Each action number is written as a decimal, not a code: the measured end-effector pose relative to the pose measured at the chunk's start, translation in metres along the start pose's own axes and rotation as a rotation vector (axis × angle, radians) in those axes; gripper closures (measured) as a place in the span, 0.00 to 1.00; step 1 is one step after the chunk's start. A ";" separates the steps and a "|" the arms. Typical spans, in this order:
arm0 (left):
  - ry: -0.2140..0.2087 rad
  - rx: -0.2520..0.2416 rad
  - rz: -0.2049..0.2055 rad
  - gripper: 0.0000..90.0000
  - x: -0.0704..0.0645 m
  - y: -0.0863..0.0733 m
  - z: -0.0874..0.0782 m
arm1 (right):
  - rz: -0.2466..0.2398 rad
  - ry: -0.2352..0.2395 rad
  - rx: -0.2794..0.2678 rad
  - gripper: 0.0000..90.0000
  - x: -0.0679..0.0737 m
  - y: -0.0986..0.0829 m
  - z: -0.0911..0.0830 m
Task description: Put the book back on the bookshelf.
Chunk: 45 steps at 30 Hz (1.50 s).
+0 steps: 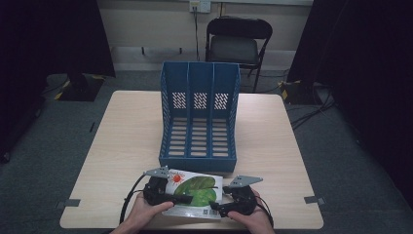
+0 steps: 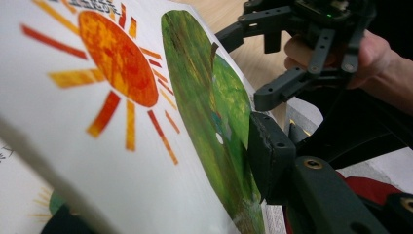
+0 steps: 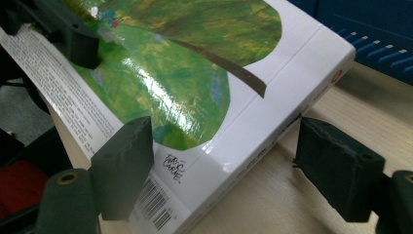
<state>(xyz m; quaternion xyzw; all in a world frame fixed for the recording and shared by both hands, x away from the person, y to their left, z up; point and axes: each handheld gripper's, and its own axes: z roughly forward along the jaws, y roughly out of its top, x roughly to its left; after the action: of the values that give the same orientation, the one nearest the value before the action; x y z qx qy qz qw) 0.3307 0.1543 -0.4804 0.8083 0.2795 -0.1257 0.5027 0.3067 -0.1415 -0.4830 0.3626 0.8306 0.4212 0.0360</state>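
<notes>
Glossy white hardcover picture book with a green leaf and orange sun on the cover (image 1: 194, 192) sits at the near edge of the pale wooden table (image 1: 122, 141), just in front of the blue plastic three-slot file rack (image 1: 199, 117), near it but apart. Left gripper (image 1: 181, 198) comes in from the book's left side; in the left gripper view one finger (image 2: 267, 155) presses flat on the cover, book tilted up off the table, so it looks pinched on the book's left edge, though the lower finger is hidden under the book. Right gripper (image 1: 217, 208) is at the book's near right corner; in the right gripper view its fingers (image 3: 124, 165) are spread wide, one over the barcode corner, the other clear of the spine side, not clamping. Handling guess: book is stiff, thin, fairly light, laminated cover likely slippery, so a one-edge pinch may let it pivot or slide. Better hold is across the spine or a deep bite on opposite edges, away from the corners. Rack slots are narrow and upright, so the book probably needs standing on edge before it goes in.
</notes>
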 end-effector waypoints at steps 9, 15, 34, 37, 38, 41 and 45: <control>-0.001 0.007 0.097 0.79 -0.015 0.000 0.000 | 0.069 0.128 -0.009 0.29 -0.015 0.000 -0.001; 0.008 0.015 0.118 0.79 -0.018 0.002 -0.001 | 0.054 0.135 -0.026 0.37 -0.013 0.000 -0.005; 0.072 -0.001 0.109 0.75 -0.016 0.003 -0.004 | 0.036 0.152 -0.137 0.68 -0.018 -0.001 -0.029; 0.079 -0.001 0.106 0.73 -0.013 0.003 -0.005 | 0.012 0.165 -0.149 0.72 -0.016 -0.001 -0.035; 0.078 0.000 0.113 0.72 -0.013 0.003 -0.005 | -0.002 0.167 -0.150 0.72 -0.016 -0.002 -0.036; 0.084 0.008 0.122 0.70 -0.013 0.003 -0.006 | -0.035 0.177 -0.140 0.71 -0.013 -0.002 -0.039; 0.071 0.008 0.137 0.68 -0.012 0.003 -0.007 | -0.080 0.231 -0.118 0.69 -0.012 -0.003 -0.041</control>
<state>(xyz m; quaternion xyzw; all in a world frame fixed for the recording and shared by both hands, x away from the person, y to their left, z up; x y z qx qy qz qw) 0.3223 0.1553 -0.4694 0.8316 0.2409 -0.0635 0.4965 0.2990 -0.1781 -0.4620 0.2754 0.8168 0.5065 -0.0219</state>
